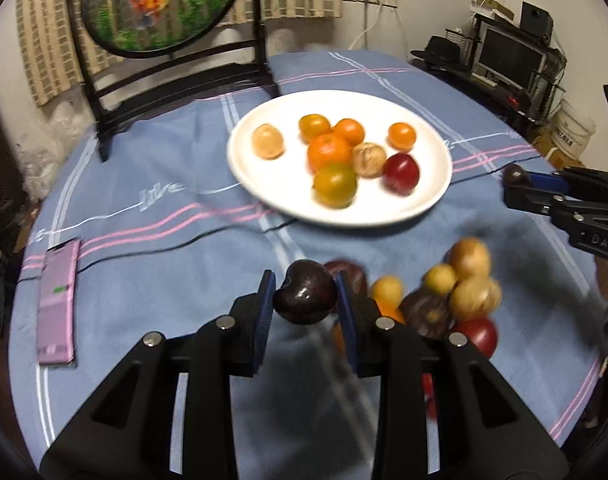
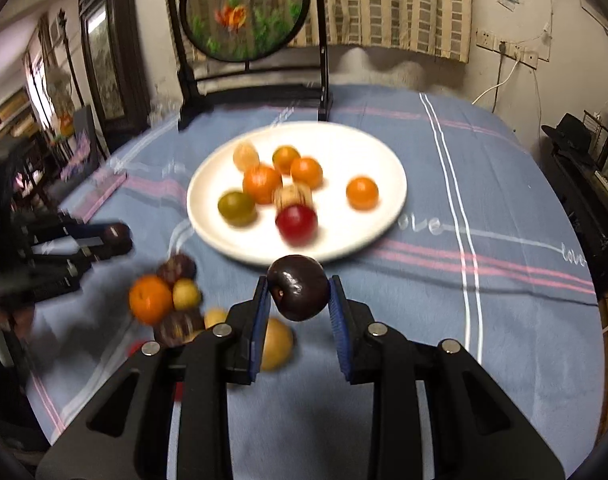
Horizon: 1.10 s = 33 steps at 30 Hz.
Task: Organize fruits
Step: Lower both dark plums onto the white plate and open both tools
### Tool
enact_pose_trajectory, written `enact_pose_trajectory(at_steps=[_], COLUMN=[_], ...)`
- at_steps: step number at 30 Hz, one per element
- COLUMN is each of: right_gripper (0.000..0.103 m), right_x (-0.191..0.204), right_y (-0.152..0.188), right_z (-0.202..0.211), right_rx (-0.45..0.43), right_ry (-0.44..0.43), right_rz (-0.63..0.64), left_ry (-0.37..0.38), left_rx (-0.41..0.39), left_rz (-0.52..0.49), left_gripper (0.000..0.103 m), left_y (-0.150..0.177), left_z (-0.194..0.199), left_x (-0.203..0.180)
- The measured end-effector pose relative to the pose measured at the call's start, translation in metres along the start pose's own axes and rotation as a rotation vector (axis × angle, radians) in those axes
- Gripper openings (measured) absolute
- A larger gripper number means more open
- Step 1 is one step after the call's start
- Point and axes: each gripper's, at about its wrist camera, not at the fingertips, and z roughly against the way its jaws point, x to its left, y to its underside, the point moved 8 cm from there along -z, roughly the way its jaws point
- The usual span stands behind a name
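Note:
My left gripper (image 1: 305,300) is shut on a dark plum (image 1: 304,298), held above the blue cloth in front of the white plate (image 1: 264,192). My right gripper (image 2: 299,292) is shut on another dark plum (image 2: 300,287), also just short of the plate (image 2: 208,224). The plate holds several oranges, pale fruits, a green one and a red plum (image 1: 401,173). A loose pile of fruit (image 1: 452,300) lies on the cloth between the grippers; it also shows in the right wrist view (image 2: 172,300). Each gripper shows in the other's view: the right one (image 1: 516,184), the left one (image 2: 116,240).
A round painted screen on a black stand (image 1: 160,4) stands behind the plate. A pink phone (image 1: 58,300) lies on the cloth at left. A desk with a monitor (image 1: 508,60) stands beyond the table's right edge.

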Motion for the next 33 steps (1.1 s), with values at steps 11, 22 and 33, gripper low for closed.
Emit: enact_pose_trajectory(at_steps=[11,22,33], right_gripper=[0.030,0.031,0.062], right_x=[-0.018,-0.022,-0.029], right_y=[-0.032,-0.025,-0.024], right_z=[-0.063,-0.078,-0.064], right_rx=[0.066,0.059,0.028], right_ry=[0.064,0.032,0.048], right_rz=[-0.094,-0.113,-0.108], left_ry=[-0.070,-0.104,-0.055], left_rx=[0.039,-0.014,-0.056], left_rz=[0.097,0.163,0.165], left_gripper=[0.031,0.050,0.082], left_y=[-0.047,-0.054,-0.051], left_z=[-0.061,-0.077,-0.053], left_x=[0.009,0.023,0.020])
